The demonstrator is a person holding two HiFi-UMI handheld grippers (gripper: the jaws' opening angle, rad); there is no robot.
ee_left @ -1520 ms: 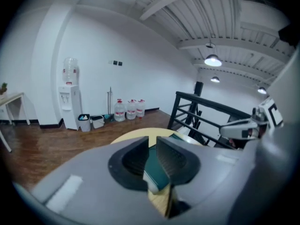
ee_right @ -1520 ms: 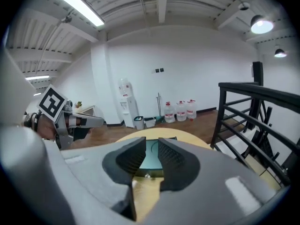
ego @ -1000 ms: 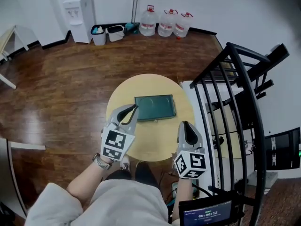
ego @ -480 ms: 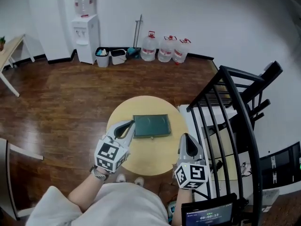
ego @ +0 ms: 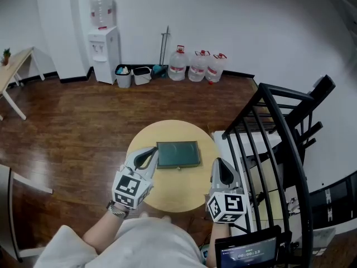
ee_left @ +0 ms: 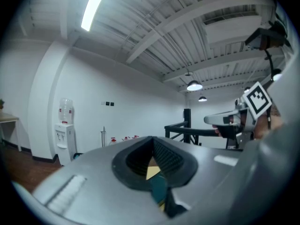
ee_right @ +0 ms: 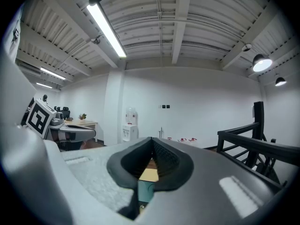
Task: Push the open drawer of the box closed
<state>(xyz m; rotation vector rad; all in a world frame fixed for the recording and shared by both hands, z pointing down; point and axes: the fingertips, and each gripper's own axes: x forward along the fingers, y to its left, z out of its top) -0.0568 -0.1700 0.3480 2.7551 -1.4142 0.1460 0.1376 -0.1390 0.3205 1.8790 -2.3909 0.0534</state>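
A plain office-like room: white walls, wooden floor, water dispenser, spare water bottles, ceiling strip light.

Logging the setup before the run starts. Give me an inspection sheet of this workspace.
Surface: round wooden table on a wood floor.
Job's things: green box lies flat mid-table; drawer state unclear from above.
Clutter: nothing seen.
Grippers: left tongs shut, empty, tip near the box's left edge; right tongs shut, empty, at the table's right rim.
Cables: nothing seen.
Surroundings: water dispenser, water bottles, bins; black rack at right.
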